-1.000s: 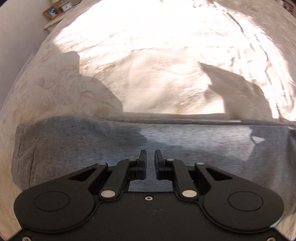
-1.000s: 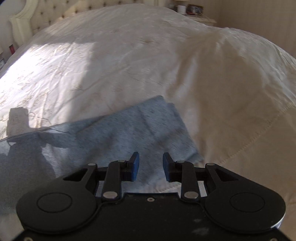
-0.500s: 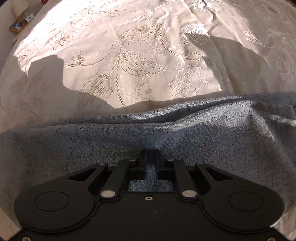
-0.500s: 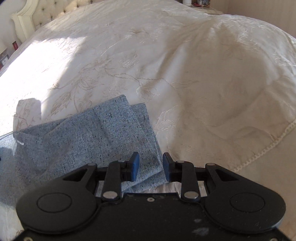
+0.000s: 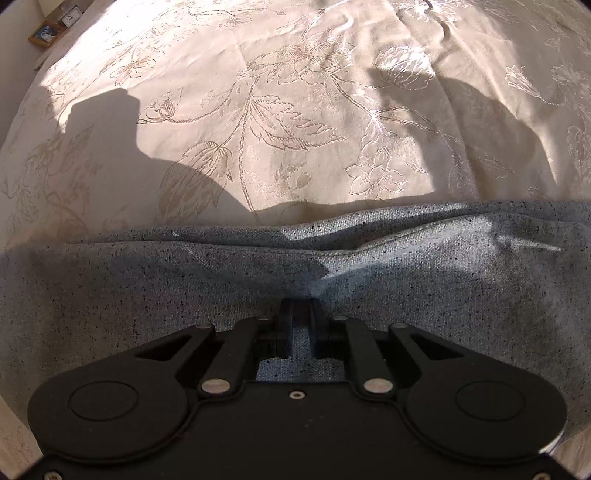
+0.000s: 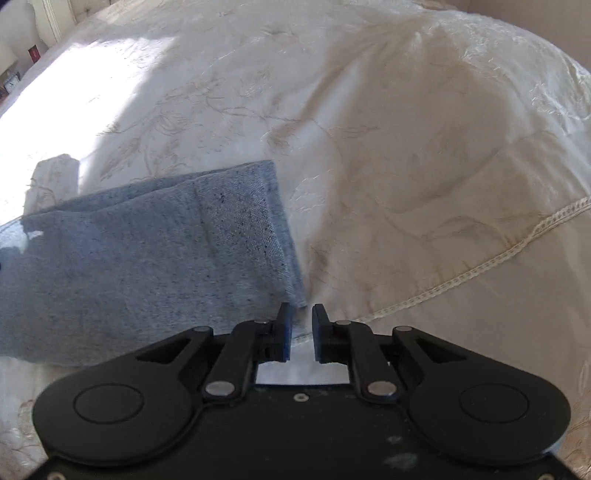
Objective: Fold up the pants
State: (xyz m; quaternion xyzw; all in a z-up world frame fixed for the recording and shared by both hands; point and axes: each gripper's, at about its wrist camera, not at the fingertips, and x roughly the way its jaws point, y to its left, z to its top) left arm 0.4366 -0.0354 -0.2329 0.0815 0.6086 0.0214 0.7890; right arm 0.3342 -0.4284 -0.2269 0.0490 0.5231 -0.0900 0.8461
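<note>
Directly ahead of both claws, grey-blue pants (image 5: 406, 295) lie on a bed covered by a cream embroidered bedspread (image 5: 295, 110). They appear already doubled lengthwise into one long band, leg on leg, judging by the layered edges along the far side. The band stretches left to right across the bed.

The left claw (image 5: 301, 325) sits low over the middle of the band. Its fingers stand close together with a narrow slot between them, and a small ridge of cloth rises into that slot. It seems to be pinching a tuck of the pants, though the grip itself is partly hidden by the fingers.

In the right wrist view, the cuff end of the pants (image 6: 240, 229) lies just ahead and left of the right claw (image 6: 301, 332). This claw is spread, with blue-padded fingers apart and holding nothing. The near corner of the cuff ends right at its left fingertip; whether they touch is unclear.

My judgement is that the task is partway along. The lengthwise fold looks complete, but the band lies at full length, so the crosswise folds remain. The cuff end has yet to be grasped and carried over toward the other end.

Beyond the pants, sun and shadow fall across the bedspread. A small framed picture (image 5: 44, 32) stands far left of the left claw.
</note>
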